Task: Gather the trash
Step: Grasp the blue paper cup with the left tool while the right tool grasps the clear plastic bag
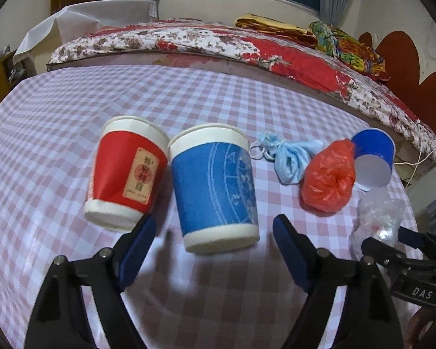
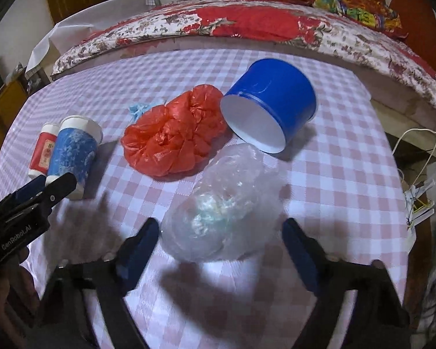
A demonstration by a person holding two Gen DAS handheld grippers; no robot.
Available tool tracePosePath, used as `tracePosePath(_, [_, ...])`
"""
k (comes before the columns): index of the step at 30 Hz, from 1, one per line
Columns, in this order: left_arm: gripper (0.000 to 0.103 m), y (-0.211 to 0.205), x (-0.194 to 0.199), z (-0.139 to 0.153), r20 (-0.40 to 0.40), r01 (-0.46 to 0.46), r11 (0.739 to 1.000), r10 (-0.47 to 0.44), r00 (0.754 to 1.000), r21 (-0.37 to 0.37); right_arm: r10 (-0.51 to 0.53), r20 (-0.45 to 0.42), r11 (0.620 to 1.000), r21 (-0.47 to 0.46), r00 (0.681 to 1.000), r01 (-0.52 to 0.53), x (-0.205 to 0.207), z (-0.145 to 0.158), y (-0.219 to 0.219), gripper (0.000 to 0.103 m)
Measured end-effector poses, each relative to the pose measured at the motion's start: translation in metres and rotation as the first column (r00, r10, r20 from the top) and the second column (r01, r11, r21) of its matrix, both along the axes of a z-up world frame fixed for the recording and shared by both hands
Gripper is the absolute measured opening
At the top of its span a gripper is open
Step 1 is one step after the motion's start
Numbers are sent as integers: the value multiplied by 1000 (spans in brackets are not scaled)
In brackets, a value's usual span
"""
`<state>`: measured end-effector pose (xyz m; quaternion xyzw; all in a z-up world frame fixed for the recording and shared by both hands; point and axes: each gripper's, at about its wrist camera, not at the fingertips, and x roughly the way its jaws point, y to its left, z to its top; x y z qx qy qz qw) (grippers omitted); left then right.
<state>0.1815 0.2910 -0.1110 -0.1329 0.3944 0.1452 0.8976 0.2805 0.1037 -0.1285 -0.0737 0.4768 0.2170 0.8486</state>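
red cup (image 2: 42,151): half hidden behind blue patterned cup (image 2: 72,154) | light blue wad (image 2: 139,109): mostly behind red bag (image 2: 174,136)

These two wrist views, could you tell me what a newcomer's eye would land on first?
Probably the row of bright litter on the pink checked tablecloth: a red paper cup and a blue paper cup standing upside down side by side, then a crumpled red plastic bag with a tipped-over blue tub beside it. Nearest the open right gripper lies a clear plastic bag, while the open left gripper faces the blue paper cup.
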Motion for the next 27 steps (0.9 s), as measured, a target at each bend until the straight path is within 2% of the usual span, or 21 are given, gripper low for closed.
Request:
tracePosePath(2, [83, 1, 5, -2, -3, 0, 1000, 0, 1000, -5, 0, -2, 1000, 8, 1000, 0, 4, -1, 1, 80])
tracePosePath(3, [82, 1, 7, -2, -3, 0, 1000, 0, 1000, -7, 4, -5, 1000, 14, 1000, -4, 5, -1, 1, 73])
tracePosePath(6, [78, 0, 10, -4, -9, 2, 1000, -2, 1000, -1, 14, -12, 1000, 26, 1000, -14, 6, -1, 1, 63])
tracePosePath(9, [62, 0, 10, -7, -17, 2, 1000, -2, 1000, 9, 18, -12, 999, 43, 1000, -18, 7, 1, -1, 55])
tracePosePath(19, [61, -21, -14, 10, 36, 52, 999, -52, 998, 14, 35, 32, 998, 57, 999, -37, -18, 14, -18, 52])
tracePosePath(27, [61, -50, -28, 21, 44, 108, 994, -109, 993, 26, 1, 86, 998, 64, 996, -6, -36, 38, -56, 52])
